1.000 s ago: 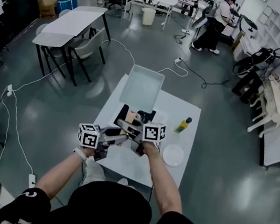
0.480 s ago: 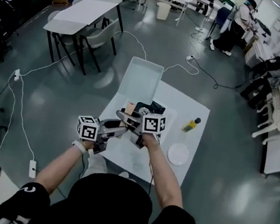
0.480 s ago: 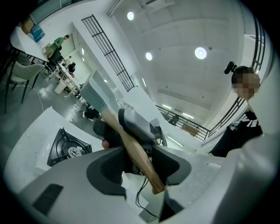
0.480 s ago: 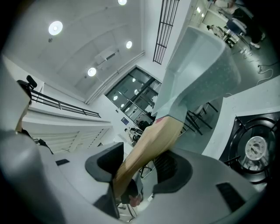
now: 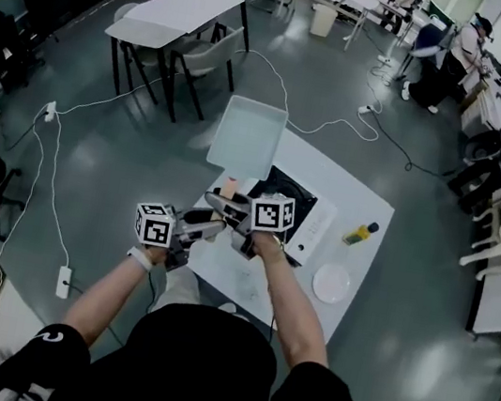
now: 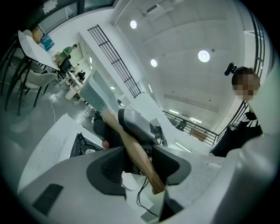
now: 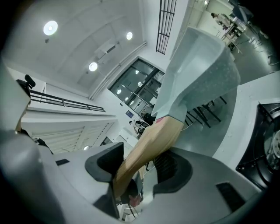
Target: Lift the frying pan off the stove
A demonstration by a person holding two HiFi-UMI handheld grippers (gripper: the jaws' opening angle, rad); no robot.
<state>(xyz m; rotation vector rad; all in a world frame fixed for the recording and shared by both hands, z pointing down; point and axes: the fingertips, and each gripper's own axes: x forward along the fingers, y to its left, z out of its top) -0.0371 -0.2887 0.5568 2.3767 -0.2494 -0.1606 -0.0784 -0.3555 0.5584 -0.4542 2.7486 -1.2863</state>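
Note:
A pale square frying pan (image 5: 247, 135) with a wooden handle (image 5: 231, 188) hangs in the air over the table's left far edge, left of the black stove (image 5: 282, 193). Both grippers hold that handle. My left gripper (image 5: 211, 227) is shut on its near end, and the left gripper view shows the handle (image 6: 141, 159) wedged between the pads. My right gripper (image 5: 221, 203) is shut on the handle further up, nearer the pan. In the right gripper view the handle (image 7: 153, 144) runs up to the tilted pan (image 7: 199, 74), with the stove (image 7: 267, 144) at the right edge.
On the white table (image 5: 369, 205) stand a yellow-green bottle (image 5: 360, 233) and a white plate (image 5: 331, 283) right of the stove. Beyond are white tables with chairs (image 5: 181, 17), cables on the grey floor (image 5: 51, 199) and people at the far end.
The pan and both grippers have swung left, away from over the stove toward the table's left edge. Both grips on the handle are unchanged.

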